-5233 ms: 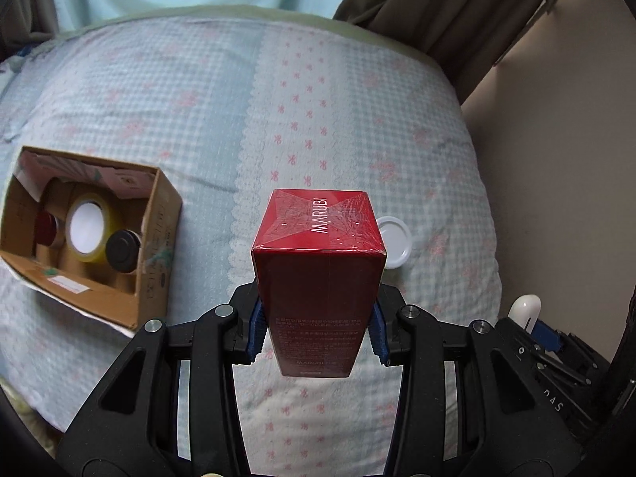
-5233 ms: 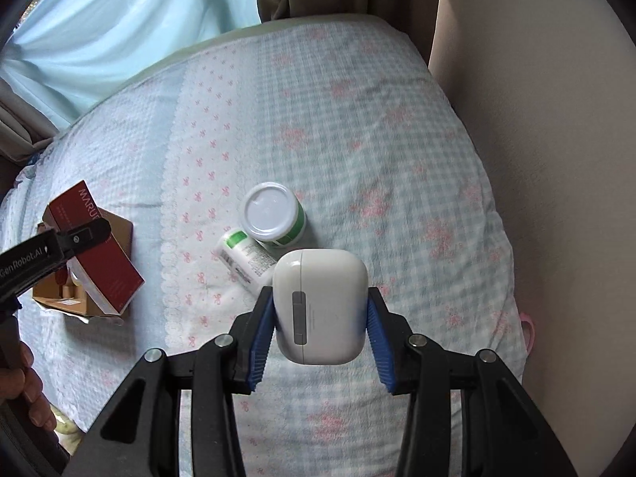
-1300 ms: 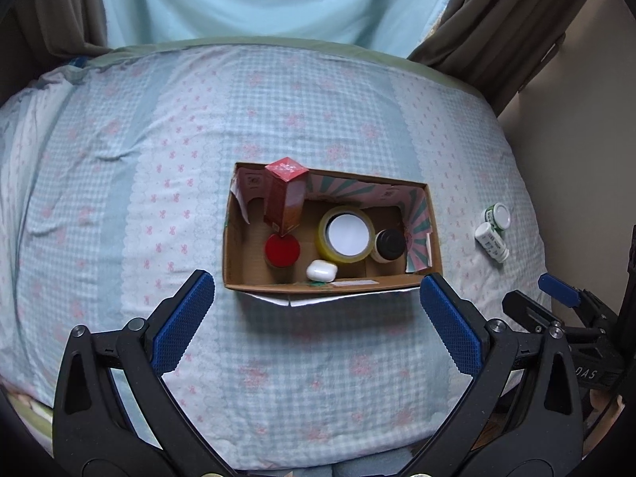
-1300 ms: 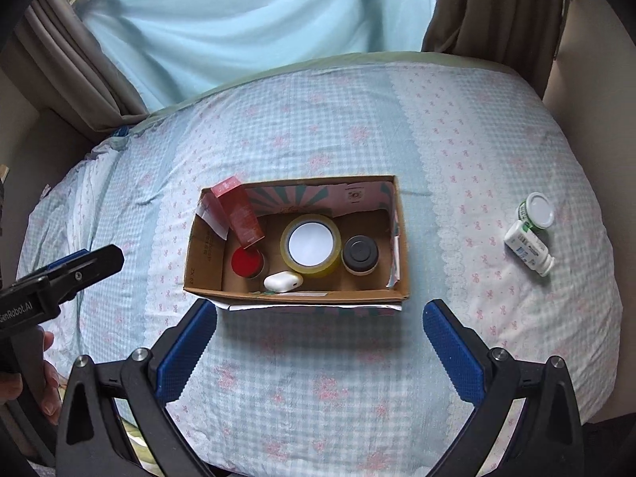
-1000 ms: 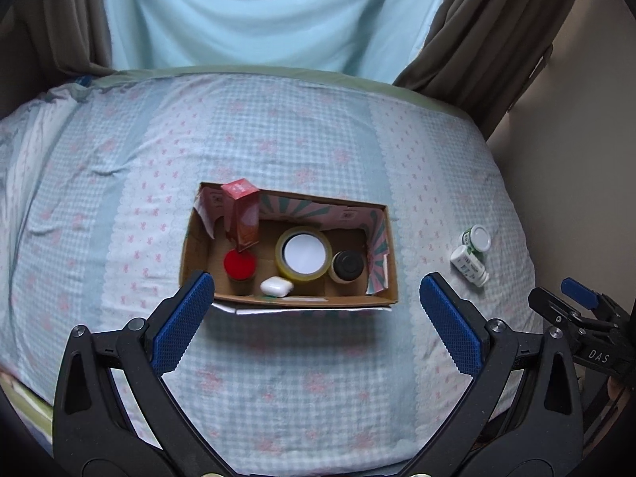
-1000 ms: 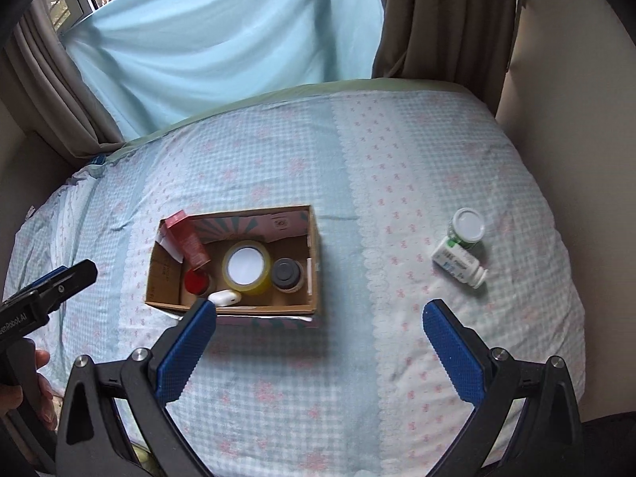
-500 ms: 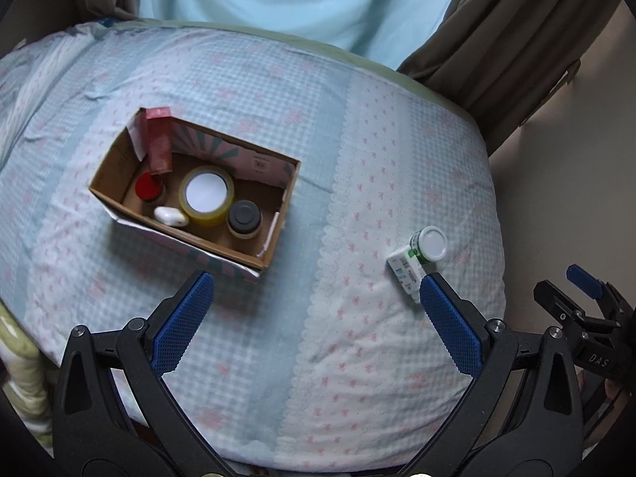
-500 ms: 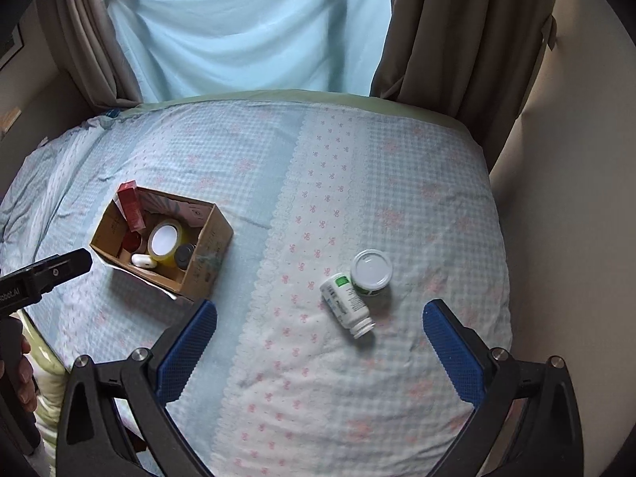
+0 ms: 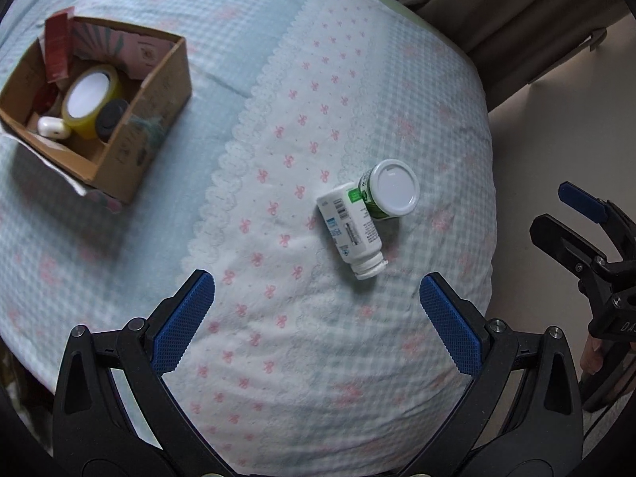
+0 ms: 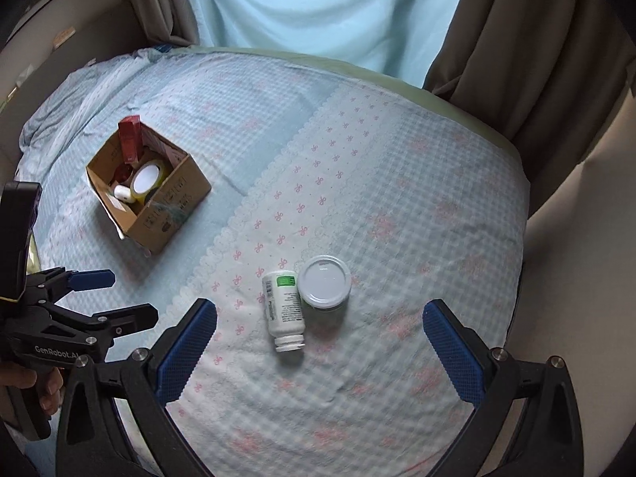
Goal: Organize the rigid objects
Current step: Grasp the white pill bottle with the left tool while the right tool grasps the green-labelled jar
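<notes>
A white pill bottle point(image 9: 353, 230) lies on its side on the bed, touching an upright green jar with a white lid point(image 9: 391, 189). Both also show in the right wrist view: the bottle point(image 10: 283, 310) and the jar point(image 10: 324, 282). My left gripper point(image 9: 318, 318) is open and empty, above and just short of the bottle. My right gripper point(image 10: 320, 346) is open and empty, near the same pair. A cardboard box point(image 9: 131, 135) at far left holds a red carton point(image 9: 55, 51), a yellow tape roll point(image 9: 89, 99), a white case point(image 9: 53, 127) and a dark jar point(image 9: 111, 117).
The bed has a blue and white checked cover with pink bows point(image 9: 278, 139). Brown curtains point(image 10: 536, 51) hang at the back right. The bed's right edge drops to a beige floor point(image 9: 556, 119). The other gripper shows at each view's side.
Both grippers let go of the red carton and white case, which now sit in the box. Both have since swung right and drawn closer to the bottle and jar.
</notes>
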`<state>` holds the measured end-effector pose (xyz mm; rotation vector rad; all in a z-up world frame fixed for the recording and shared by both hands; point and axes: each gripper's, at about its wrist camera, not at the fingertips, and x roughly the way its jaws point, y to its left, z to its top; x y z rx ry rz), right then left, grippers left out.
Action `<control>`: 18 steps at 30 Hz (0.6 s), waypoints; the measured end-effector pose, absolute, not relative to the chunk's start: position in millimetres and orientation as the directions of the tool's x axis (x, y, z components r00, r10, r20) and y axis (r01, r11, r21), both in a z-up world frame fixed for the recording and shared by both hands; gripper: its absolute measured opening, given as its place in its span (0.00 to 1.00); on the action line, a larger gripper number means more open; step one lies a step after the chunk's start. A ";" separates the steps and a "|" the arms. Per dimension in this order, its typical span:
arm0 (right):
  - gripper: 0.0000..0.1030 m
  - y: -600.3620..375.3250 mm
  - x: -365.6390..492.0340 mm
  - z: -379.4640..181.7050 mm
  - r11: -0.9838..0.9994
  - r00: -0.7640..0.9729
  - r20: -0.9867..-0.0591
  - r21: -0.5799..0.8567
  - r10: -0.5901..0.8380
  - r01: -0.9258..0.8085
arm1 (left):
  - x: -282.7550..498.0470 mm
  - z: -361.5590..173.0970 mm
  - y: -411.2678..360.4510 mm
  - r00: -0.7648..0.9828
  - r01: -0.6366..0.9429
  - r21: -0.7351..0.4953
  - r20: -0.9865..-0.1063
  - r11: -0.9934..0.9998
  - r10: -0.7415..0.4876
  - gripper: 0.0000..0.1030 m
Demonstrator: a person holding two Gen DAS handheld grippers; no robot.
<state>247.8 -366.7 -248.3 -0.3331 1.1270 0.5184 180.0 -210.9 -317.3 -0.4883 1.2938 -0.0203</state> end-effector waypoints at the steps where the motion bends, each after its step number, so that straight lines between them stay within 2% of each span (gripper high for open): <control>1: 1.00 -368.0 253.5 -256.9 0.822 0.316 -0.921 0.006 0.226 -0.570 | 186.0 -325.8 -217.4 0.282 -0.258 -0.371 -0.912 0.892 -0.297 1.00; 7: 1.00 -367.5 282.4 -312.8 0.674 0.215 -0.951 -0.008 0.224 -0.739 | 215.8 -381.5 -254.9 0.226 -0.241 -0.360 -0.924 0.901 -0.309 0.99; 9: 1.00 -366.6 288.6 -332.5 0.595 0.187 -0.959 -0.024 0.212 -0.803 | 224.0 -399.9 -258.6 0.203 -0.246 -0.354 -0.929 0.902 -0.309 0.93; 12: 1.00 -365.9 294.8 -361.5 0.469 0.153 -0.971 -0.052 0.181 -0.881 | 234.9 -425.0 -259.0 0.177 -0.276 -0.355 -0.932 0.893 -0.316 0.92; 18: 1.00 -357.9 296.2 -404.1 0.262 0.108 -0.983 -0.067 0.148 -0.963 | 254.5 -450.6 -266.3 0.142 -0.304 -0.364 -0.931 0.880 -0.336 0.92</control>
